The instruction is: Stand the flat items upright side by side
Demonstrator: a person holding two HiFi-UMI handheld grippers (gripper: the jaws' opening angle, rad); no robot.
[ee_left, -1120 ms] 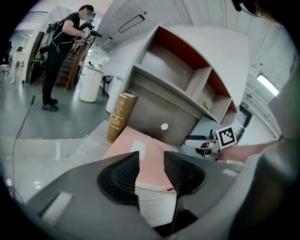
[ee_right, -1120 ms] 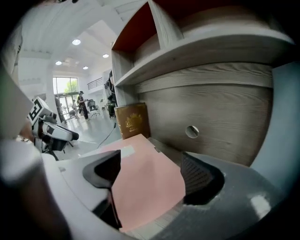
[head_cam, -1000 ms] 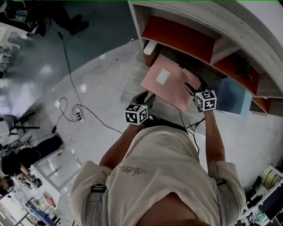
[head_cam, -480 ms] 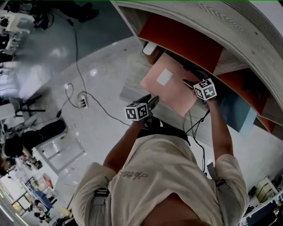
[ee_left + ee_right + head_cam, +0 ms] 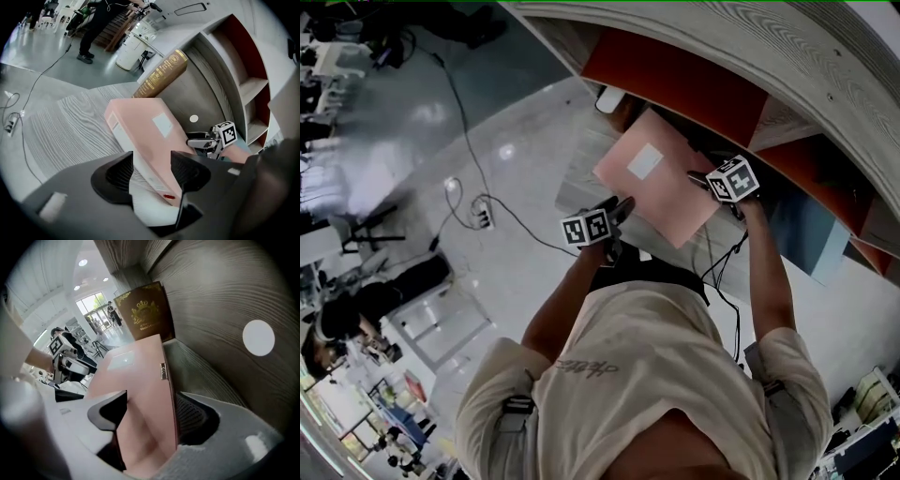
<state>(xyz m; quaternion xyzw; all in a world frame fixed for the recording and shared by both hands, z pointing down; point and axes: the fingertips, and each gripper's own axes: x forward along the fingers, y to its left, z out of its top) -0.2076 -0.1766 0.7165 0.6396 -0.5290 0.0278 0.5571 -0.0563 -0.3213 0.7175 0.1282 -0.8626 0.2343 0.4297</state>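
Closest to the head camera is the person's light shirt [image 5: 647, 375], and both forearms reach forward from it to the shelf. The left gripper [image 5: 152, 171] is at the near left corner of the pink box [image 5: 661, 192]. Its jaws have just been opening, and the corner of the box stands between them. The jaws are close on both sides, but they do not seem to press on it. The right gripper [image 5: 151, 413] is at the opposite edge of the box, on the side of the shelf. Its jaws have just been closing, and the box fills the gap between them, with one pad against each face, so this gripper grips the box. The box itself is not upright. It lies slanted over the grey wooden board [image 5: 65, 131], with the face with the white label [image 5: 644, 161] turned up. Whether its far end touches the board I cannot tell. Behind the box a brown book [image 5: 145, 312] with a gold crest leans against the wooden wall of the compartment. Further to the right a blue flat thing [image 5: 797, 220] is in the shelf. Above them is the red back panel [image 5: 675, 80]
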